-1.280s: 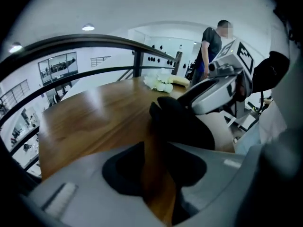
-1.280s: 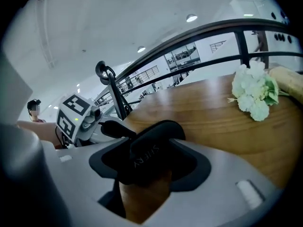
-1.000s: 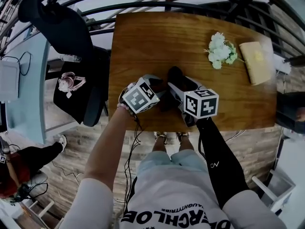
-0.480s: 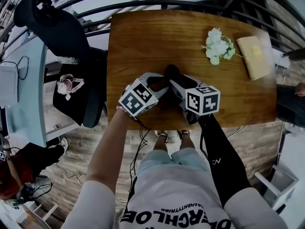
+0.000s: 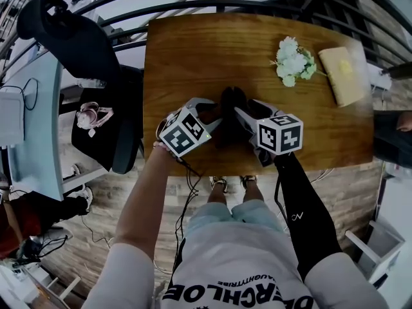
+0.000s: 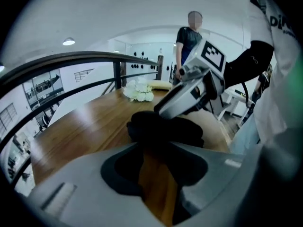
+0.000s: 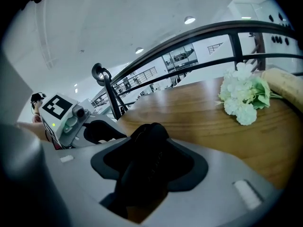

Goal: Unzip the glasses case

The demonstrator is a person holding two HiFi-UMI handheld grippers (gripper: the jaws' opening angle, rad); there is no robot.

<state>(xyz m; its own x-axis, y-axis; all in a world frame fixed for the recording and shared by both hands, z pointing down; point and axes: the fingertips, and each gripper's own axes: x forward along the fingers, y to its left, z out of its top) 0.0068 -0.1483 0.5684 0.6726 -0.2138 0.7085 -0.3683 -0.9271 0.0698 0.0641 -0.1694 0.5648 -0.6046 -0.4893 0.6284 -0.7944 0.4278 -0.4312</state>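
Note:
A black glasses case (image 5: 229, 102) lies on the wooden table (image 5: 193, 50) near its front edge, between my two grippers. My right gripper (image 5: 241, 113) comes in from the right. In the right gripper view the case (image 7: 147, 150) fills the gap between its jaws (image 7: 149, 143), which have just been closing and now grip it. My left gripper (image 5: 215, 112) reaches the case from the left. Its jaws (image 6: 163, 143) have just been opening a little, with bare wood between them and the case's end (image 6: 165, 126) at the tips. Whether its pads press there is hidden.
White flowers (image 5: 293, 60) and a tan pouch (image 5: 344, 76) lie at the table's far right. A black chair (image 5: 84, 50) with pink headphones (image 5: 90, 116) stands left of the table. A dark railing (image 5: 219, 5) runs behind it. A person (image 6: 189, 37) stands in the distance.
Both grippers stay at the case near the table's front edge. The right gripper's marker cube has shifted slightly to the right, and the left one has rolled a little.

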